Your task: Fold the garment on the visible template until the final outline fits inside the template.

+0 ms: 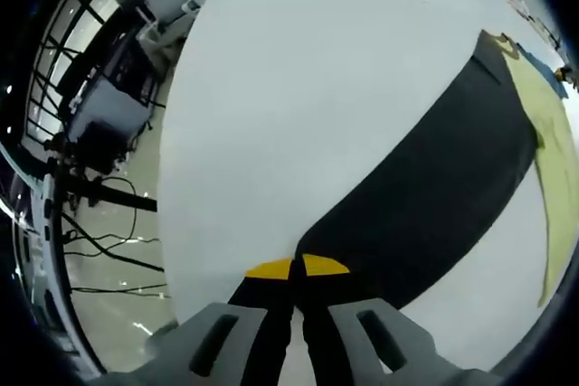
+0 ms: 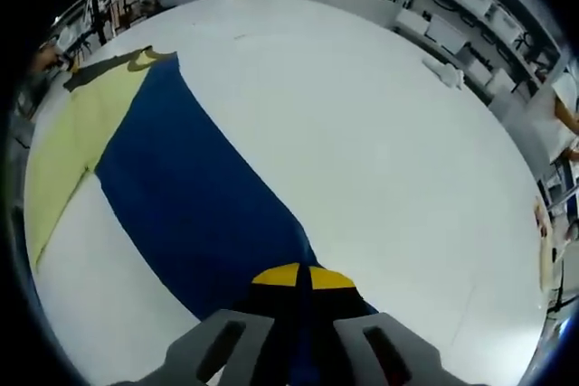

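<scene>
**Both corners pinched, fold about to start**

While both grippers sit low on the white table [image 1: 298, 88], each looks clamped on a corner of the dark sheet. In the left gripper view, the left gripper [image 1: 297, 270] has its yellow-tipped jaws pressed together on the dark cloth [image 1: 434, 187] at bottom center. Same deal in the right gripper view: right gripper [image 2: 300, 279] closed on the blue-looking cloth [image 2: 190, 196]. A yellow garment [image 1: 556, 151] lies along the far edge, right side of the frame, upper left in the other view. I can't honestly tell which piece is the template. My guess: the next move needs both hands lifting together, evenly, carrying the edge toward the yellow.
</scene>
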Demonstrator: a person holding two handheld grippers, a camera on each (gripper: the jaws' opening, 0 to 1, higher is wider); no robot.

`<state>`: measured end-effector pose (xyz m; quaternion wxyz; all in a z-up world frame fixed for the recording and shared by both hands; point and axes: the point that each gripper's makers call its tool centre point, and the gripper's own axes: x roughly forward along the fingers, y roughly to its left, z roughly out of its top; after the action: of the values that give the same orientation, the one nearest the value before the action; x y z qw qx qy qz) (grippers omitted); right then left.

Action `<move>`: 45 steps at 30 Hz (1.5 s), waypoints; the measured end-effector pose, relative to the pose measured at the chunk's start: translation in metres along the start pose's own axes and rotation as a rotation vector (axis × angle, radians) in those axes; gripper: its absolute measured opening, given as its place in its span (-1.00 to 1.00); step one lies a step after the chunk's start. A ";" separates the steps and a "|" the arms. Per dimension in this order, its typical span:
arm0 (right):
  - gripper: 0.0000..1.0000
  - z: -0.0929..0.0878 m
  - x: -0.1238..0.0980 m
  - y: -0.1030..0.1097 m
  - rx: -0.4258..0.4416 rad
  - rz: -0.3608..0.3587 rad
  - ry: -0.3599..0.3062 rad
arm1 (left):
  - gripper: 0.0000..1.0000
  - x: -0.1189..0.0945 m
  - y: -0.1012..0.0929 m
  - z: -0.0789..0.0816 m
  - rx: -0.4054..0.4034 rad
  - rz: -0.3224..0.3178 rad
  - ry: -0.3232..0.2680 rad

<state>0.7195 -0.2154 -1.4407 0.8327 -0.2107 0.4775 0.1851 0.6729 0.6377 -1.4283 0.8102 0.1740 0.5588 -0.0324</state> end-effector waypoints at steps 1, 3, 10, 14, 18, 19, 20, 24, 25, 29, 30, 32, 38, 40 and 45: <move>-1.00 0.000 0.001 -0.001 -0.003 0.000 0.004 | -0.90 0.000 0.002 0.003 0.000 0.008 -0.010; -1.00 0.003 0.003 -0.003 -0.016 0.002 0.018 | -0.90 -0.001 0.004 0.010 0.000 0.025 -0.032; -1.00 0.007 0.006 -0.008 -0.031 -0.018 0.055 | -0.90 0.005 0.001 0.010 0.011 0.013 -0.009; -1.00 0.006 0.005 -0.006 -0.022 -0.024 0.058 | -0.90 0.002 -0.002 -0.001 -0.003 -0.024 0.032; -1.00 0.004 0.004 -0.005 -0.002 -0.022 0.051 | -0.90 -0.001 -0.002 -0.011 -0.037 -0.038 0.025; -1.00 0.004 0.004 -0.005 -0.003 -0.022 0.054 | -0.90 -0.002 -0.003 -0.012 -0.045 -0.041 0.022; -1.00 0.004 0.004 -0.003 -0.009 -0.021 0.059 | -0.90 -0.002 -0.004 -0.013 -0.040 -0.040 0.020; -1.00 0.004 0.004 -0.003 -0.017 -0.005 0.074 | -0.90 -0.002 -0.005 -0.012 -0.028 -0.048 0.028; -1.00 0.005 0.003 -0.002 -0.020 0.002 0.075 | -0.85 -0.002 -0.004 -0.011 -0.030 -0.045 0.035; -1.00 0.018 -0.007 0.004 -0.028 -0.007 -0.006 | -0.75 -0.011 0.005 0.009 -0.023 0.026 -0.051; -1.00 0.019 -0.009 0.007 -0.033 -0.003 -0.017 | -0.75 -0.014 0.004 0.010 -0.023 0.028 -0.055; -1.00 0.021 -0.014 0.020 -0.047 0.019 -0.045 | -0.69 -0.019 0.000 0.012 -0.023 0.029 -0.066; -0.97 0.026 -0.026 0.052 -0.045 0.045 -0.095 | -0.31 -0.034 0.000 0.021 -0.019 0.081 -0.135; -0.98 0.029 -0.032 0.069 -0.037 0.065 -0.120 | -0.04 -0.040 0.001 0.023 -0.019 0.110 -0.156; -0.96 0.032 -0.040 0.103 -0.063 0.113 -0.186 | 0.00 -0.056 -0.026 0.025 -0.021 0.062 -0.219</move>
<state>0.6712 -0.1160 -1.4092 0.8546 -0.1918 0.4032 0.2653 0.6683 0.5975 -1.3752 0.8688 0.1782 0.4616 -0.0206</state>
